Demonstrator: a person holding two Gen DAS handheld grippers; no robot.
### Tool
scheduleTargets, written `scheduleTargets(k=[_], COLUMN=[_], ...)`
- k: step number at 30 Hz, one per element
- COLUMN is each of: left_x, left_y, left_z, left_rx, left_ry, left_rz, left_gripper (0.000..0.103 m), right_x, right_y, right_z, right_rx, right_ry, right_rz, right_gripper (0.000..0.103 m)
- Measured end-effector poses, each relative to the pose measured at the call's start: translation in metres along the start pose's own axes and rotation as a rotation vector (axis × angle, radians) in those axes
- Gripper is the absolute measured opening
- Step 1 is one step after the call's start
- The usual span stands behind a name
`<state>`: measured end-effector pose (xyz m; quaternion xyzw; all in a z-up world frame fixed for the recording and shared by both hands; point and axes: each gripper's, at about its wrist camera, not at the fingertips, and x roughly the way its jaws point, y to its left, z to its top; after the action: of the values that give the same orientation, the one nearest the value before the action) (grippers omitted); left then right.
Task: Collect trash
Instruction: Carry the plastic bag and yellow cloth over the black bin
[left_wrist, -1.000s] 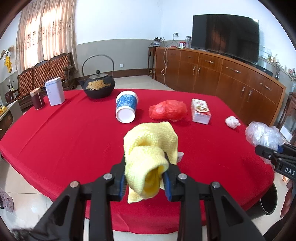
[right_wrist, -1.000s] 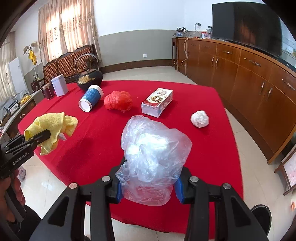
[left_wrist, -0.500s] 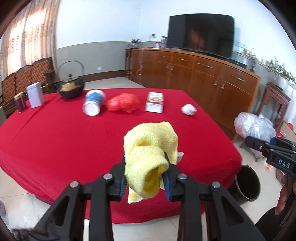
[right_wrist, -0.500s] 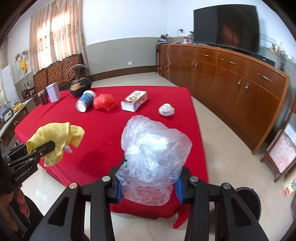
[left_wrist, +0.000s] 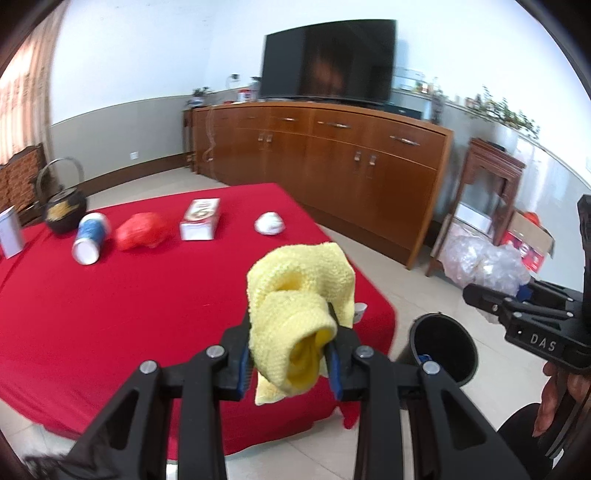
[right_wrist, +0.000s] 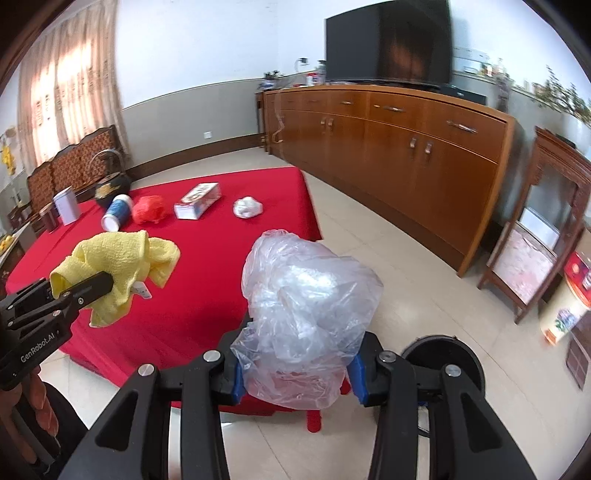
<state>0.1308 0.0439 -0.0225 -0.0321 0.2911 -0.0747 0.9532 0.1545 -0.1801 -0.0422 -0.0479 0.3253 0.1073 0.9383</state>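
Black bin (left_wrist: 441, 345) now in view beside the red table (left_wrist: 110, 295), unlike earlier.

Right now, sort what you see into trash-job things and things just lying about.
Job:
clear plastic bag in the right gripper
yellow cloth in the left gripper
black bin on the floor
tipped paper cup, red bag, white wad on the table

Lying about:
teapot
white tin
carton
television
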Motion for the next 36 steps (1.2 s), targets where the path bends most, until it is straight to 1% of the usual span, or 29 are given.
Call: scheduleTargets(k=[9,18,29,36], left_x=[0.019,0.040,0.067,0.087], left_y=[-0.052,-0.108,-0.176,-0.206], left_z=[0.001,-0.002,-0.011,-0.018], left_rx=[0.076,0.150,0.239,0.271], left_ry=[0.032,0.075,0.132,0.175], left_rz=[-0.095,-0.174,-0.266,-0.293], left_gripper=[0.033,0.033,0.033,0.033], right_x=[-0.020,-0.027,-0.028,-0.016], right_y=[-0.057,-0.109,-0.171,-0.198], right_z=[-0.024,-0.047,-0.079,-0.095], right_rx=[0.082,0.163,0.243,0.257], right_ry=[0.011,0.032,0.078,0.108], right_rz=[-0.078,-0.143,-0.216,-0.228], right_gripper=[0.045,0.045,0.045,0.045])
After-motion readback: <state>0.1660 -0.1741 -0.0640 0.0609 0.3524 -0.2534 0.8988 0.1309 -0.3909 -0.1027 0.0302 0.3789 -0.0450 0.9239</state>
